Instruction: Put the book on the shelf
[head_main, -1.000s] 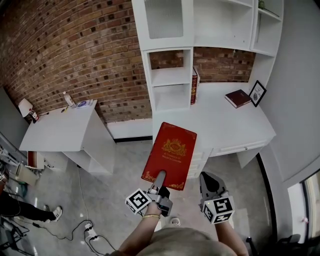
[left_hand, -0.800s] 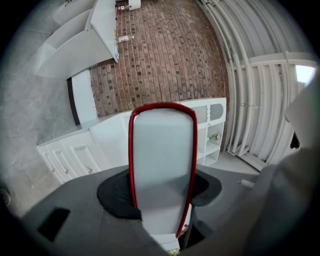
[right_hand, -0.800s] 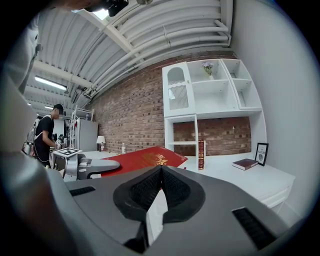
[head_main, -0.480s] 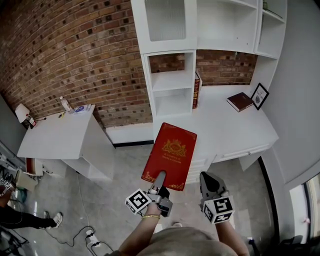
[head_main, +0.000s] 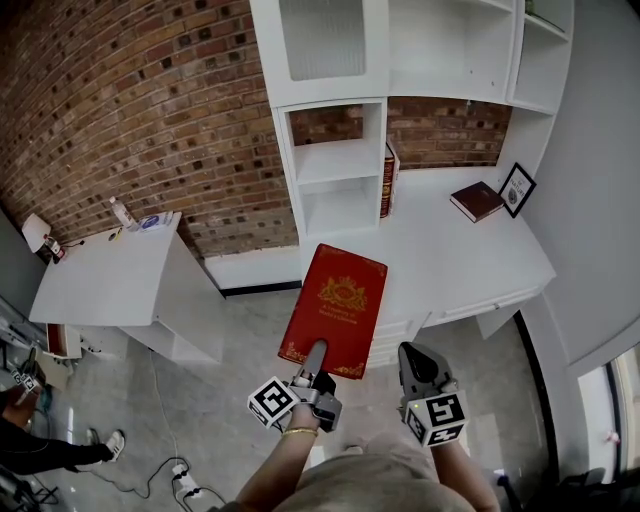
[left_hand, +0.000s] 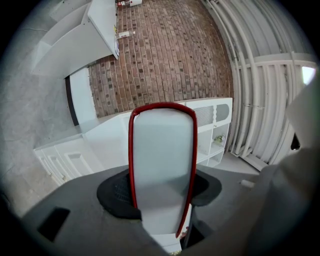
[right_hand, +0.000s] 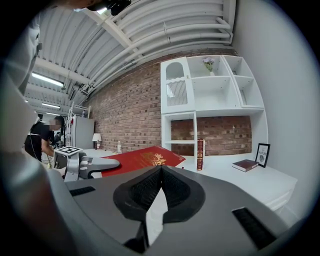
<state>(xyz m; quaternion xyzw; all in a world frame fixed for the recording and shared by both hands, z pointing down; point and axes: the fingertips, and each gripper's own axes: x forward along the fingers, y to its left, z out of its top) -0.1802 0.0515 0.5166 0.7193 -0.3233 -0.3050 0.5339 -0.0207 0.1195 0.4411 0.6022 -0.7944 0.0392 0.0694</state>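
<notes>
A red book (head_main: 335, 305) with a gold crest lies flat in the air in front of the white desk (head_main: 450, 255). My left gripper (head_main: 316, 356) is shut on its near edge. In the left gripper view the book's pale page edge (left_hand: 162, 155), framed by the red covers, stands between the jaws of the left gripper (left_hand: 162, 202). My right gripper (head_main: 418, 362) hovers to the book's right, shut and empty. In the right gripper view the right gripper (right_hand: 160, 170) has its pads touching, with the red book (right_hand: 142, 159) off to the left. The white shelf unit (head_main: 338, 150) rises behind the desk.
A red book (head_main: 386, 180) stands upright on the desk beside the shelf cubbies. A dark red book (head_main: 476, 200) lies flat near a framed picture (head_main: 515, 188). A second white table (head_main: 100, 285) stands at the left. Cables and a power strip (head_main: 178, 467) lie on the floor.
The book and both grippers hold almost the same place; the book has drifted slightly left in the view. The scene behind has shifted a little.
</notes>
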